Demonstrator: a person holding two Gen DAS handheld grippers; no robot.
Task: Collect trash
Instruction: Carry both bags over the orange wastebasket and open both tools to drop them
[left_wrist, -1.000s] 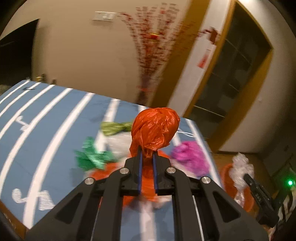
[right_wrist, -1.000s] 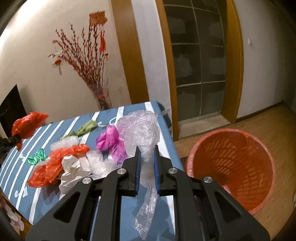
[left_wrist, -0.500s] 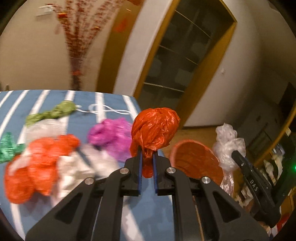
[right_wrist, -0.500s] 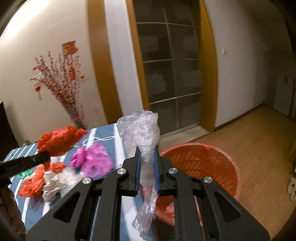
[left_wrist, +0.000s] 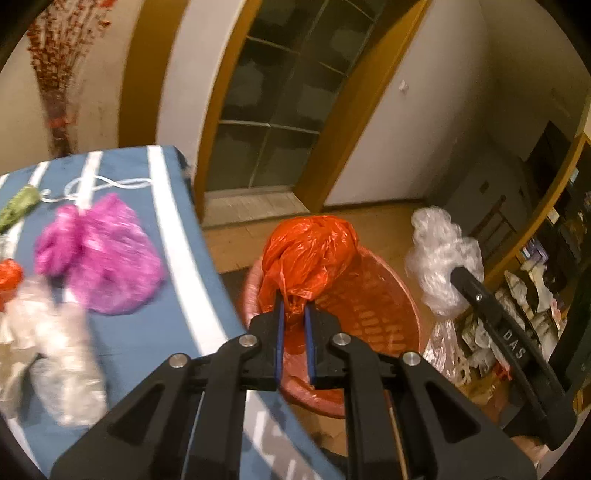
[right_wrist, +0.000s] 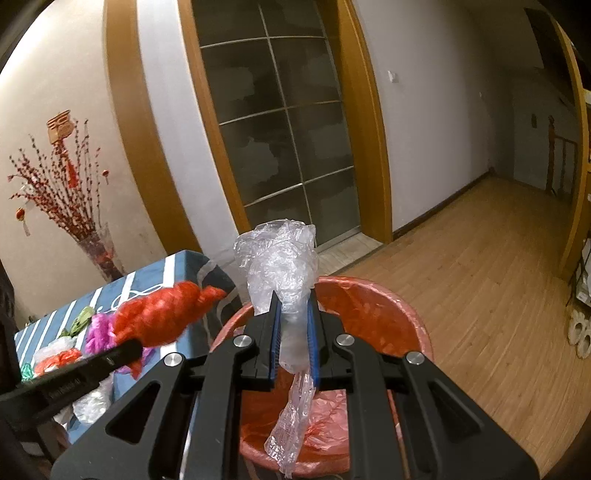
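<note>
Above the orange mesh wastebasket (right_wrist: 373, 306) on the wooden floor (right_wrist: 480, 280), the left gripper (left_wrist: 294, 321) has its jaws clamped on an orange plastic bag (left_wrist: 308, 254) and the right gripper (right_wrist: 293, 314) pinches a clear plastic bag (right_wrist: 280, 266), while a magenta bag (left_wrist: 99, 254) and clear wrappers (left_wrist: 62, 354) lie on the striped blue tabletop (left_wrist: 155, 332) to the left

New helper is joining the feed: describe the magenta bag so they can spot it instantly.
Start at the blue striped table left of the red basket. Near its far corner lies the magenta bag, the only pink-purple crumple, between a green bag and clear plastic.
</note>
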